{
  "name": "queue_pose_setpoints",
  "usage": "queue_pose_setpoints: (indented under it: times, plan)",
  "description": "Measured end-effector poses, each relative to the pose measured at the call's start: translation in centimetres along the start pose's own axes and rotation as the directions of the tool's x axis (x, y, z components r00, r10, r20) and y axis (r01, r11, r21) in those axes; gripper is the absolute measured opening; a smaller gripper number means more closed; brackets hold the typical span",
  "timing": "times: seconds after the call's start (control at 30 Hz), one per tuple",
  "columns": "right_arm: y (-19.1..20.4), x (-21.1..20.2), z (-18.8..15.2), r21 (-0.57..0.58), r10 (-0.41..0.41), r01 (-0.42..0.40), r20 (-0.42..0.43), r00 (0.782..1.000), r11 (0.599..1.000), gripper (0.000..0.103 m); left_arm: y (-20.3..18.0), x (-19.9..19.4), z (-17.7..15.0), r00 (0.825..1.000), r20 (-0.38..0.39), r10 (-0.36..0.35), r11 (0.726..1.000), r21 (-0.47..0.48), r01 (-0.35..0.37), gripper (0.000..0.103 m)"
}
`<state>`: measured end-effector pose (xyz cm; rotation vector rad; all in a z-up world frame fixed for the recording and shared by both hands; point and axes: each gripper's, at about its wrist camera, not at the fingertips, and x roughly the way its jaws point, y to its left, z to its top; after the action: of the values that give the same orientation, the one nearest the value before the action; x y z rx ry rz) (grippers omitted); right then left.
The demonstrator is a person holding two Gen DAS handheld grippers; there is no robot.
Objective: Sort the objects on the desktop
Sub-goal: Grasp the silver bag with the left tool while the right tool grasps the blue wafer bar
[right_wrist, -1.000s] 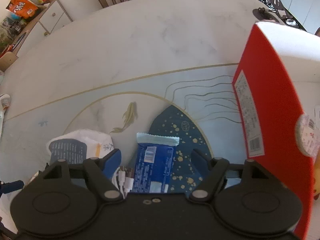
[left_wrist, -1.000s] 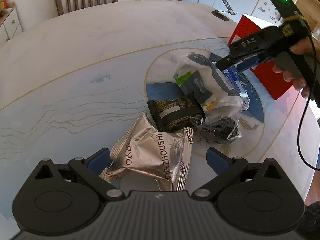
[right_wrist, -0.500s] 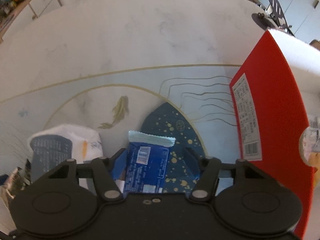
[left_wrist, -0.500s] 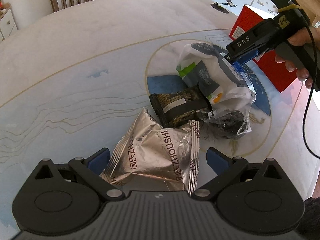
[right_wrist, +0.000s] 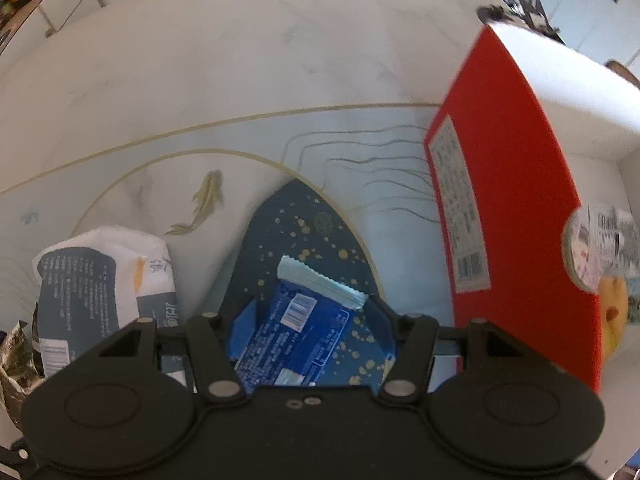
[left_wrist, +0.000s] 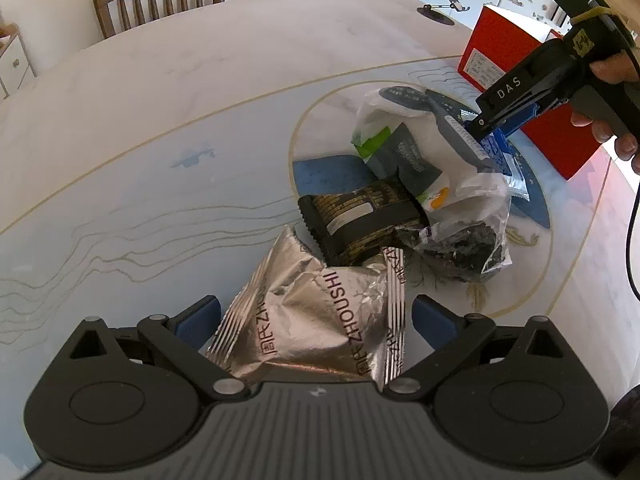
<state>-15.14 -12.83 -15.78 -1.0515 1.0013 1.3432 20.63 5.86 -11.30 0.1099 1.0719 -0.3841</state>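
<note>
My right gripper [right_wrist: 312,320] points steeply down at a blue snack wrapper [right_wrist: 296,332] lying on the counter [right_wrist: 240,60] beside a red box [right_wrist: 512,200]. Its jaws have just been closing and bracket the wrapper; I cannot tell whether they press it yet. My left gripper [left_wrist: 316,320] hangs open around a silver foil packet [left_wrist: 320,316]. To grip well, I judge I should pinch the wrapper across its middle before lifting.

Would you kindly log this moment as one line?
left gripper: open, straddling silver snack bag | right gripper: closed on blue wrapper | red box: beside right gripper
</note>
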Motion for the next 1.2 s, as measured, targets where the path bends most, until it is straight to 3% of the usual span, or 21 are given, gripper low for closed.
queue_pose_setpoints:
  times: [0.13, 0.4, 0.47, 0.57, 0.8, 0.9, 0.97, 1.2]
  plan:
    - [-0.7, -0.2, 0.0, 0.086, 0.023, -0.02, -0.033, 0.999, 0.996, 0.071, -0.1, 0.0, 0.1, 1.0, 0.006, -0.002, 1.0, 0.004, 0.002, 0.102]
    - [-0.3, -0.1, -0.4, 0.148, 0.03, -0.021, -0.063, 0.998, 0.989, 0.072, 0.0, -0.1, 0.1, 1.0, 0.01, -0.01, 1.0, -0.004, 0.01, 0.101]
    - [-0.3, -0.2, -0.4, 0.148, 0.028, -0.019, -0.061, 0.998, 0.989, 0.071, 0.0, 0.0, 0.1, 1.0, 0.009, -0.01, 1.0, -0.003, 0.01, 0.097]
    - [-0.2, -0.2, -0.4, 0.147, 0.028, -0.02, -0.055, 0.998, 0.989, 0.069, 0.0, 0.0, 0.0, 1.0, 0.015, -0.003, 1.0, -0.001, 0.003, 0.095]
    - [0.1, -0.5, -0.4, 0.13, -0.012, 0.017, -0.039, 0.999, 0.991, 0.049, -0.3, -0.2, 0.1, 1.0, 0.016, -0.003, 1.0, -0.003, 0.003, 0.087]
    - [0.0, -0.7, -0.4, 0.135, -0.008, 0.011, -0.027, 1.0, 0.991, 0.037, -0.4, -0.4, 0.1, 1.0, 0.02, 0.005, 1.0, -0.009, -0.005, 0.075]
    - [-0.1, -0.9, -0.5, 0.147, 0.016, -0.013, -0.022, 1.0, 0.989, 0.036, -0.4, -0.6, 0.2, 1.0, 0.022, 0.015, 1.0, -0.013, -0.015, 0.063]
    - [-0.5, -1.0, -1.0, 0.155, 0.066, -0.067, 0.01, 0.998, 0.986, 0.036, -0.2, -1.1, -0.2, 1.0, 0.017, 0.01, 0.998, -0.062, -0.009, 0.056]
